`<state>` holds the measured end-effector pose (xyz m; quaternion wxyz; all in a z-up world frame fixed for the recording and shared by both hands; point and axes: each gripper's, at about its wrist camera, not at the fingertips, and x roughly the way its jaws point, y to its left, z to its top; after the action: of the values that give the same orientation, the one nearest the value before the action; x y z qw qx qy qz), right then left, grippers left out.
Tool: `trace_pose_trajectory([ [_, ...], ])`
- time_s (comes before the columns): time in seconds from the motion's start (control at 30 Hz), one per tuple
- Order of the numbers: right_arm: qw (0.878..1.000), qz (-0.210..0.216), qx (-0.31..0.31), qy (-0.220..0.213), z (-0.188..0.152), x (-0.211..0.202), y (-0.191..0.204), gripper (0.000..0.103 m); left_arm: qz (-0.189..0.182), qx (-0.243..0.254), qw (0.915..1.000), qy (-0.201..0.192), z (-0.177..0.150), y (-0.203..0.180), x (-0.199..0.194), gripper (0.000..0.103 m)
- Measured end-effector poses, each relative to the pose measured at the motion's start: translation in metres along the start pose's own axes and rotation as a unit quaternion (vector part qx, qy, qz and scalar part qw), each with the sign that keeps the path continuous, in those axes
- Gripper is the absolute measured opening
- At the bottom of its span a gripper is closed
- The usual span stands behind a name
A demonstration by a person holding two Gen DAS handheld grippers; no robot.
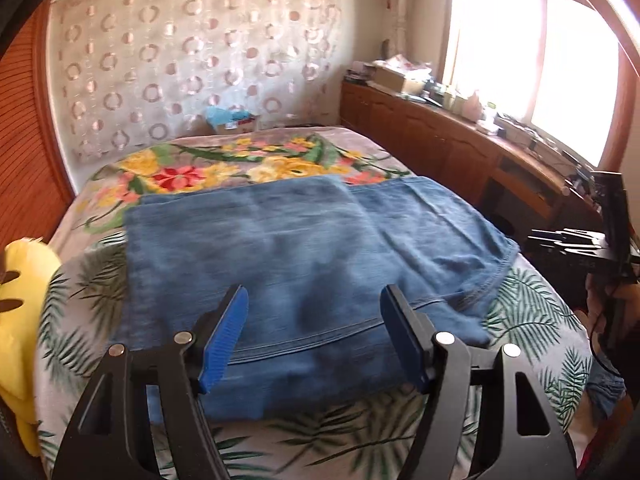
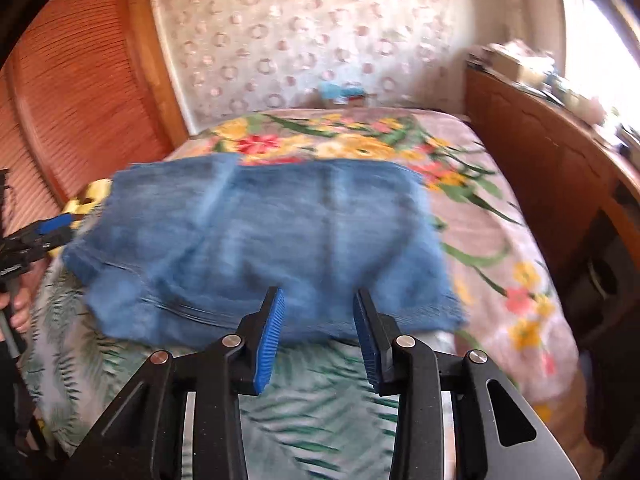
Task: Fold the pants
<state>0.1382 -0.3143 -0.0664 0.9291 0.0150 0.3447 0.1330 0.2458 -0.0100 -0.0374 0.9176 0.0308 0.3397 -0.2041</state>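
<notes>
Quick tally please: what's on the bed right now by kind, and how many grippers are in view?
Folded blue jeans: 1
Yellow plush toy: 1
Floral blanket: 1
Grippers: 2, left gripper and right gripper, both open with nothing between the pads
Total: 5

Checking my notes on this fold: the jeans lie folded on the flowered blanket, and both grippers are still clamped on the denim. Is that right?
Not quite. The jeans do lie folded on the blanket, but neither gripper is clamped on them. The left gripper in the left wrist view and the right gripper in the right wrist view both stand open, with nothing between the pads.
</notes>
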Motion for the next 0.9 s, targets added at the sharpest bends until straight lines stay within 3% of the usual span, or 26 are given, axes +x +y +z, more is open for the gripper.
trace_pose_trajectory([
  [0.07,0.999,-0.031,0.010,0.003,-0.004,0.000,-0.017,0.039,-0.012,0.002,0.9999,0.005,0.002,-0.011,0.006,0.070],
  [0.2,0.998,-0.047,0.038,0.018,-0.009,0.007,-0.040,0.039,-0.023,0.013,0.9996,0.008,0.004,-0.028,0.013,0.070],
  [0.63,0.993,0.013,0.107,0.057,-0.004,0.045,-0.085,0.039,-0.032,0.032,0.9988,0.017,0.004,-0.052,0.016,0.070],
  [0.9,0.991,0.014,0.118,0.056,-0.002,0.051,-0.096,0.039,-0.031,0.024,0.9990,0.021,-0.001,-0.050,0.018,0.070],
])
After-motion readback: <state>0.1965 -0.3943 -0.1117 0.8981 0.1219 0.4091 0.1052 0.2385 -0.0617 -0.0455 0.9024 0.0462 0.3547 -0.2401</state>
